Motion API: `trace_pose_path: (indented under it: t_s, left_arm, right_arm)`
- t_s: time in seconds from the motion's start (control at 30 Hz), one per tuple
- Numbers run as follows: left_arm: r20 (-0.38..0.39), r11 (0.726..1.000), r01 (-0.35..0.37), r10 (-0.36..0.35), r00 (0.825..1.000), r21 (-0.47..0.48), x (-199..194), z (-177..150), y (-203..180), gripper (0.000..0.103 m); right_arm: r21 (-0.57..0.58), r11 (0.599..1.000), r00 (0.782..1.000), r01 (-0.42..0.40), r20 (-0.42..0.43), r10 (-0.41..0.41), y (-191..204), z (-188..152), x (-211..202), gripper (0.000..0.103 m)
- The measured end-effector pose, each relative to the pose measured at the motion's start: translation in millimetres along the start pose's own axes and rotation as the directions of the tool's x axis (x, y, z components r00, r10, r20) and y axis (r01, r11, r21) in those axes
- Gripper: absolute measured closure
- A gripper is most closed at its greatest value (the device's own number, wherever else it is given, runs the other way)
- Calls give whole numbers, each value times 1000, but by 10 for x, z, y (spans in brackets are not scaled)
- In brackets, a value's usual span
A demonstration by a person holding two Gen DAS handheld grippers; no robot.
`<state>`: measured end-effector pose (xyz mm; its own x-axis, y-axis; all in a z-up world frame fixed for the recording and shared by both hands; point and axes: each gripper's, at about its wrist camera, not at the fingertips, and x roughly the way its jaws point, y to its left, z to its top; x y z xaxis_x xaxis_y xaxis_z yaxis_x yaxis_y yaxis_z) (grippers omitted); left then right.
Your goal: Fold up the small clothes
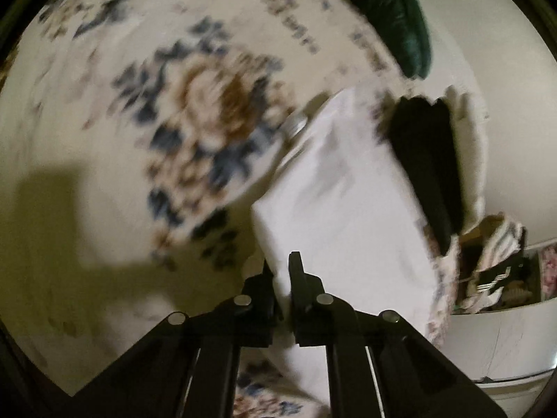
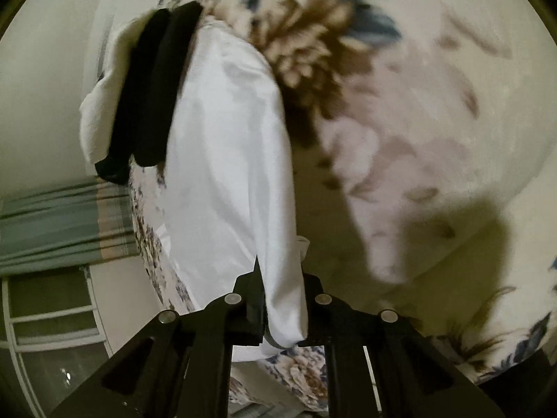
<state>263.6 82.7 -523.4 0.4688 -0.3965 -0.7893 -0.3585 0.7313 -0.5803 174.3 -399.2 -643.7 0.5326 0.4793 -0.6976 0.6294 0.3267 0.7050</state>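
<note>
**White garment gripped by both grippers, fold partly made over the flowered bedspread**

A white garment [image 1: 348,202] is held at its near end by two black grippers above a cream bedspread [image 1: 195,104] printed with blue and brown flowers. The left gripper [image 1: 282,278] has its jaws nearly closed, pinching an edge of the white cloth between them. The right gripper [image 2: 282,299] has its jaws a little wider, closed around a thicker bunch of the same cloth. The garment already looks doubled into a long, narrow panel with a straight side, so at least one fold seems made; it is not yet laid down flat.

Just beyond it, at the bed's edge, lie a black garment [image 1: 424,160] and a cream one [image 2: 101,104]; whether they are finished folding, I cannot tell. A dark green cloth [image 1: 407,28] sits farther off. Both views are blurred.
</note>
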Motion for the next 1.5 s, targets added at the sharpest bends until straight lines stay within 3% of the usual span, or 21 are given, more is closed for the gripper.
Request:
trace_pose_path:
  t_s: [0.17,0.3,0.33,0.37,0.43,0.63,0.73,0.83,0.9,0.93,0.97,1.0,1.07,1.17,1.37,1.5]
  left_arm:
    - [74,998,61,-63,995,23,-198,300,-187,100]
    - [-4,997,81,-81,997,-18,-136,348,-85,97]
    - [-29,998,57,-57,998,-26,-109,296,-30,91]
    - [-52,1000,16,-17,998,-26,-101,219,46,66]
    - [-92,998,-12,7,996,-62,-65,72,256,30]
    - [-186,972,-13,-32,982,-233,313,-294,737,30]
    - [-202,970,1,-52,978,-241,492,-369,702,30]
    - [-182,975,-29,-12,983,-222,559,-332,575,23]
    - [-158,976,-36,2,987,-213,553,-313,491,24]
    - [-137,980,-32,4,990,-198,525,-309,443,38]
    - [-120,983,-44,23,993,-177,494,-293,395,69]
    - [-108,987,-60,44,993,-146,470,-288,364,81]
    - [-80,992,-55,46,996,-118,399,-280,313,94]
    - [-43,997,-40,38,998,-61,274,-264,163,96]
    - [12,999,24,-24,1000,-28,-144,-215,-148,97]
    - [15,997,74,-74,997,-20,-597,-187,-353,97]
  right_arm:
    - [-57,998,1000,-21,4,21,250,10,-169,92]
    - [-102,995,1000,0,-12,-1,422,-1,-153,92]
    - [-112,994,1000,14,-17,-16,424,2,-135,92]
    - [-112,993,999,32,-28,-35,394,15,-107,92]
    - [-103,993,998,54,-33,-58,320,42,-51,92]
    - [-97,990,993,100,-46,-105,97,56,54,92]
    - [-96,989,992,110,-53,-115,45,51,92,91]
    - [-76,991,991,114,-66,-120,-11,67,155,88]
    - [-54,990,987,132,-87,-136,-73,93,260,82]
    - [-38,991,987,128,-92,-131,-123,97,286,82]
    - [-18,992,988,122,-93,-123,-170,102,311,82]
    - [-3,994,990,112,-88,-112,-206,103,326,82]
    - [-6,994,991,106,-77,-106,-223,90,331,85]
    - [-38,992,992,117,-52,-118,-156,26,285,92]
    - [-57,996,996,71,-43,-74,86,-74,18,94]
    - [-102,994,996,31,-82,-39,397,-207,-284,94]
